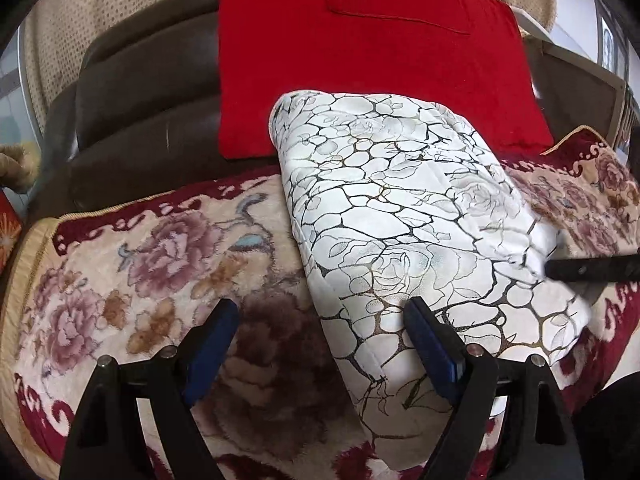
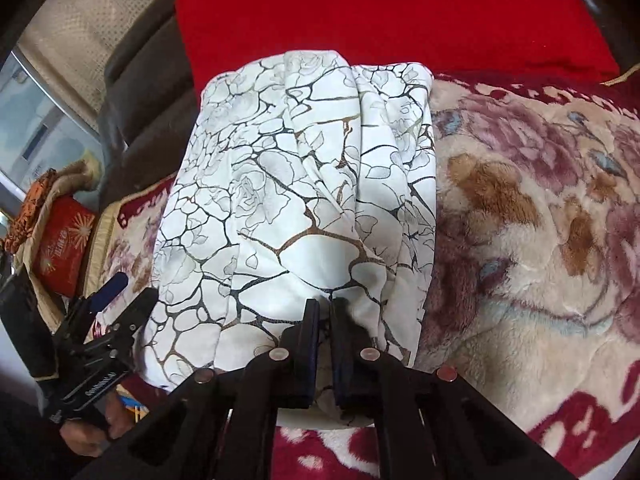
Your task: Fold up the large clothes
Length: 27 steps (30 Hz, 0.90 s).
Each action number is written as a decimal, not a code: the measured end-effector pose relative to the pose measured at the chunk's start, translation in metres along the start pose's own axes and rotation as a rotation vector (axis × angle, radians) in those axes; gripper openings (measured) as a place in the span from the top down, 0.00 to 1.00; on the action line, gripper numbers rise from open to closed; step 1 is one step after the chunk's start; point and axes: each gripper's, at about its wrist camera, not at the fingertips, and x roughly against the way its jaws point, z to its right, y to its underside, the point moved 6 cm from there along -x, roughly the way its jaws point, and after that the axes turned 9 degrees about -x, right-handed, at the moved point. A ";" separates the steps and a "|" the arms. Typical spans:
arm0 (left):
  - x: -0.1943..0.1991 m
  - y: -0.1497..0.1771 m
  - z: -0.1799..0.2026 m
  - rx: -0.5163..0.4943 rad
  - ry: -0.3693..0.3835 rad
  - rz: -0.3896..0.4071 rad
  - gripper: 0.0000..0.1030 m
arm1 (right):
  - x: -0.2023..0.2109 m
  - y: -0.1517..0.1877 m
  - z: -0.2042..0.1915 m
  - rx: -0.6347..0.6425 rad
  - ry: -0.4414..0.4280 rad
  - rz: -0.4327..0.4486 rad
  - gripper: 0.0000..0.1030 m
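A home living room is indicated by a dark brown padded leather sofa [image 1: 136, 92], whose seat is covered by a plush cream and maroon floral blanket [image 1: 132, 280]. A bright red velvet cushion [image 1: 360, 60] is propped against the backrest, and a beige dotted curtain [image 1: 80, 28] is hung behind it. A red printed gift box [image 2: 66, 248] is kept beside the sofa.

Right gripper [image 2: 325, 308] pinching white patterned cloth [image 2: 288, 200], floral blanket [image 2: 540, 240] beneath
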 end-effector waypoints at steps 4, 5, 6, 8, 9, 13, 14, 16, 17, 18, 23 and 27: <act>0.001 -0.002 0.001 -0.011 -0.014 0.000 0.17 | 0.035 -0.027 -0.025 -0.011 -0.067 0.002 0.88; 0.001 -0.002 0.001 -0.010 -0.012 -0.001 0.17 | 0.042 -0.035 -0.031 -0.009 -0.078 0.024 0.88; 0.000 -0.002 0.001 -0.010 -0.011 -0.002 0.17 | 0.047 -0.046 -0.038 -0.002 -0.083 0.045 0.88; 0.000 -0.003 0.002 -0.014 -0.015 0.000 0.17 | 0.048 -0.069 -0.049 0.017 -0.044 0.079 0.88; 0.001 -0.004 0.004 -0.017 -0.017 0.001 0.17 | 0.044 -0.082 -0.053 0.018 -0.004 0.091 0.88; -0.001 -0.004 0.003 -0.019 -0.010 0.003 0.17 | -0.001 -0.122 -0.065 -0.069 0.067 0.043 0.88; -0.002 -0.004 0.003 -0.014 -0.005 0.004 0.17 | -0.009 -0.129 -0.066 -0.086 0.076 0.041 0.88; -0.002 -0.004 0.003 -0.014 -0.001 0.005 0.17 | -0.028 -0.142 -0.063 -0.128 0.101 0.039 0.88; -0.003 -0.004 0.003 -0.014 0.003 0.006 0.17 | -0.042 -0.147 -0.057 -0.157 0.126 0.023 0.88; -0.003 -0.004 0.003 -0.013 0.006 0.006 0.17 | -0.054 -0.149 -0.050 -0.181 0.137 0.003 0.87; -0.004 -0.005 0.003 -0.017 0.012 0.009 0.17 | -0.086 -0.147 -0.026 -0.234 0.093 -0.032 0.86; -0.004 -0.004 0.002 -0.006 0.014 0.007 0.17 | -0.061 -0.143 -0.019 -0.262 0.046 -0.011 0.86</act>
